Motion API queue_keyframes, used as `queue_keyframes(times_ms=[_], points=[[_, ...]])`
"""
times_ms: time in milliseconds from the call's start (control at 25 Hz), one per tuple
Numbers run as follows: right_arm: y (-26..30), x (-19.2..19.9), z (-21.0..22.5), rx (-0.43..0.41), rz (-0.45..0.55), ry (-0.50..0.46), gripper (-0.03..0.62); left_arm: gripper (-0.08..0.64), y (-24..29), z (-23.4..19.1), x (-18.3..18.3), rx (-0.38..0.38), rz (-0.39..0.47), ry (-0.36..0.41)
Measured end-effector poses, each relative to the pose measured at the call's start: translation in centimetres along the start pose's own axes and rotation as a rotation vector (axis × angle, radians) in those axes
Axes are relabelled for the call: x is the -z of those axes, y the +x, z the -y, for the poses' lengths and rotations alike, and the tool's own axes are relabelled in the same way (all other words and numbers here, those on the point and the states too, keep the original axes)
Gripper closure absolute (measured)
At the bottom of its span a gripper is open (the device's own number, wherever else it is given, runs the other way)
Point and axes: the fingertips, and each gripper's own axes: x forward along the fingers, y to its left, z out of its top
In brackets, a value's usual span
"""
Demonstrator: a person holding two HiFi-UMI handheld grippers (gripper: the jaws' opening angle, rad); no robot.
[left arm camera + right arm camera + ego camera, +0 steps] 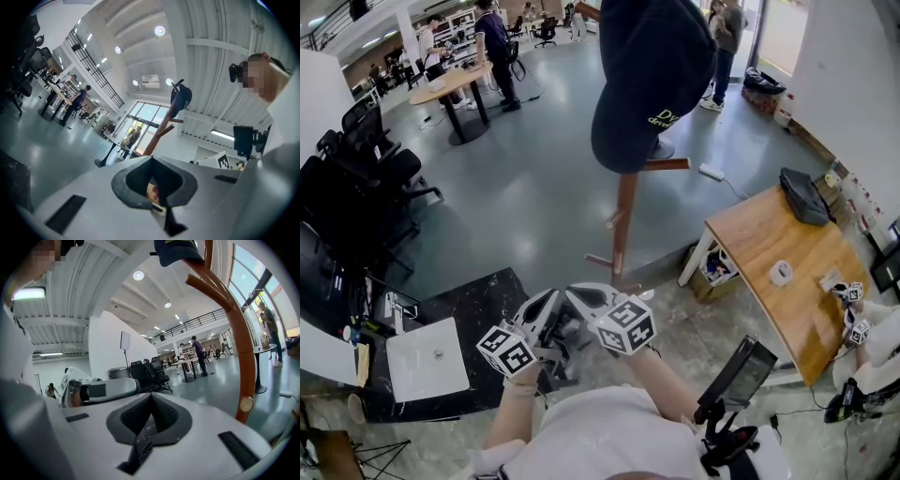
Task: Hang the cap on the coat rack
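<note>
The dark navy cap (649,70) hung over the top of the wooden coat rack (624,220), crown up and brim pointing down, with pale lettering near its edge. It sat well apart from both of my tongs, higher than them and beyond their tips. In the left gripper view the cap (182,97) appeared small, above and a little right of the jaws, on the slanted brown pole (158,135). In the right gripper view it (178,250) showed at the top edge, with the rack's curved pole (240,333) running down the right side.

My left gripper (542,311) and right gripper (596,302) were held low and close to my chest, side by side, their tips nearly meeting (the marker cubes sat nearest my body). Both pointed outward toward the foot of the rack, roughly level. Each pair of jaws was pressed together with nothing between them.

My left forearm (514,417) and right forearm (664,382) were bent and tucked in against my white shirt. The rack stood on the grey floor (525,187), with a wooden table (769,246) off to the right.
</note>
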Motion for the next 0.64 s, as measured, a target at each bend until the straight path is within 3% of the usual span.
queue_keyframes(times_ms=[640], points=[[-0.21, 0.39, 0.45, 0.014, -0.008, 0.012, 0.571, 0.551, 0.3, -0.2, 0.26, -0.006, -0.01, -0.016]])
